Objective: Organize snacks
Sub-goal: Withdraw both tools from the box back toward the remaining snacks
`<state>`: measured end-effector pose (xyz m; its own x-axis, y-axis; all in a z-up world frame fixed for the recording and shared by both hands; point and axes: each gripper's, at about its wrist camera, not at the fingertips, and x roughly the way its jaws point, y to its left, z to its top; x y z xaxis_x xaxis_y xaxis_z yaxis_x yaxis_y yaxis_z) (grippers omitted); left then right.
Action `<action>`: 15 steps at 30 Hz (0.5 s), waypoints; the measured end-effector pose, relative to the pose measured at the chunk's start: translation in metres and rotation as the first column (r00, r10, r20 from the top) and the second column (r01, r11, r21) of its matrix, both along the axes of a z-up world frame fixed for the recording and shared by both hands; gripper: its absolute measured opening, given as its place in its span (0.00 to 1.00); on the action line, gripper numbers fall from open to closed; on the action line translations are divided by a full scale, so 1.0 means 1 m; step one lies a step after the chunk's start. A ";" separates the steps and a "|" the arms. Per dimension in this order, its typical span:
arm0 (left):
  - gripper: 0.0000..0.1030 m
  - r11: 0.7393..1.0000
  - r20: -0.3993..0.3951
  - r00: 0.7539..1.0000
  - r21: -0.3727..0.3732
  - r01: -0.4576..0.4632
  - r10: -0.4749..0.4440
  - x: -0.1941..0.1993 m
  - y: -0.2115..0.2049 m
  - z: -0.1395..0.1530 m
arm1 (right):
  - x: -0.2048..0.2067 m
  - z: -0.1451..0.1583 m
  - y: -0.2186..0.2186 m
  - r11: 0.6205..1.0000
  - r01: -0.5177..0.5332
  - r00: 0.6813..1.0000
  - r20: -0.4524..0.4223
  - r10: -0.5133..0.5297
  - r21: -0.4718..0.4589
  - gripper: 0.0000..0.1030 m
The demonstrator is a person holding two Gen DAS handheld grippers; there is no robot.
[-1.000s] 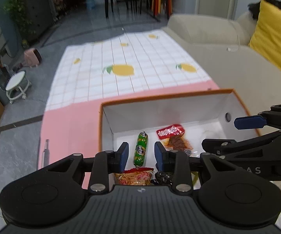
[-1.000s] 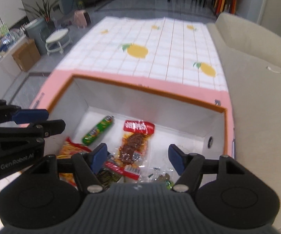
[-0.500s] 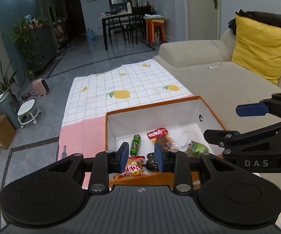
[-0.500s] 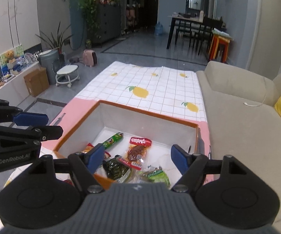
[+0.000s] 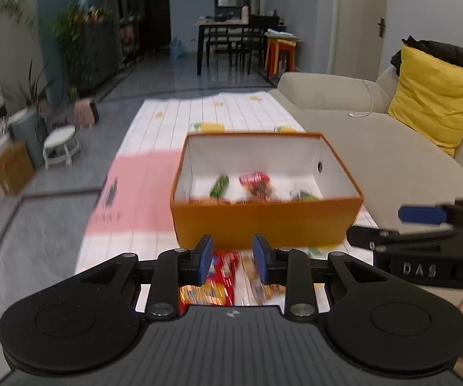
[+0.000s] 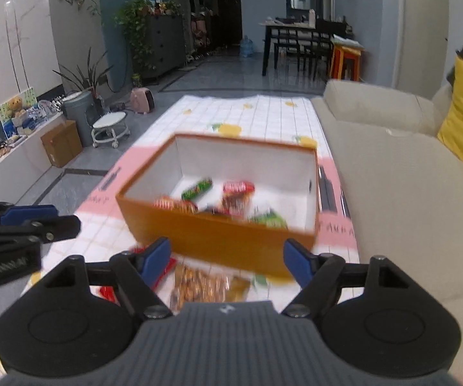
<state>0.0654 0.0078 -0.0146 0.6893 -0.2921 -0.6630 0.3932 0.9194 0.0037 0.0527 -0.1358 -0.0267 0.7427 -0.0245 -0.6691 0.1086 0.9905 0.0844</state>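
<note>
An orange box (image 5: pixel 265 222) with a white inside stands on the tablecloth and holds several snack packs, among them a green stick (image 5: pixel 219 185) and a red pack (image 5: pixel 254 179). It also shows in the right wrist view (image 6: pixel 218 238). My left gripper (image 5: pixel 233 259) is open a little and empty, above a red snack pack (image 5: pixel 213 284) and a brown pack (image 5: pixel 257 281) lying in front of the box. My right gripper (image 6: pixel 228 259) is wide open and empty, above a brown snack pack (image 6: pixel 199 286).
A beige sofa (image 5: pixel 392 157) with a yellow cushion (image 5: pixel 434 96) runs along the right. The checked tablecloth (image 5: pixel 218 112) with lemon prints stretches beyond the box. A small white stool (image 5: pixel 59 148) and a cardboard box (image 5: pixel 13 167) stand on the floor at left.
Both grippers have pulled back and up from over the box. The box now lies ahead of them, and loose packs in front of it have come into view.
</note>
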 end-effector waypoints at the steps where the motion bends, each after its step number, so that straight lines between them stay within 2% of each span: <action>1: 0.34 1.000 -0.015 1.000 -0.009 -0.011 0.011 -0.004 0.003 -0.005 | -0.008 -0.007 0.000 1.000 0.004 1.000 -0.012 -0.004 -0.001 0.69; 6: 0.34 0.998 -0.099 0.994 -0.054 -0.040 0.035 -0.017 0.013 -0.038 | -0.035 -0.041 0.010 1.000 0.004 1.000 -0.029 -0.004 -0.007 0.63; 11: 0.34 0.994 -0.177 0.984 -0.095 -0.049 0.032 -0.022 0.015 -0.071 | -0.043 -0.074 0.017 0.998 -0.049 0.996 -0.074 0.050 0.027 0.62; 15: 0.34 0.996 -0.204 0.979 -0.076 -0.042 0.025 -0.025 0.009 -0.091 | -0.039 -0.097 0.017 0.997 -0.049 0.994 -0.097 0.055 0.063 0.62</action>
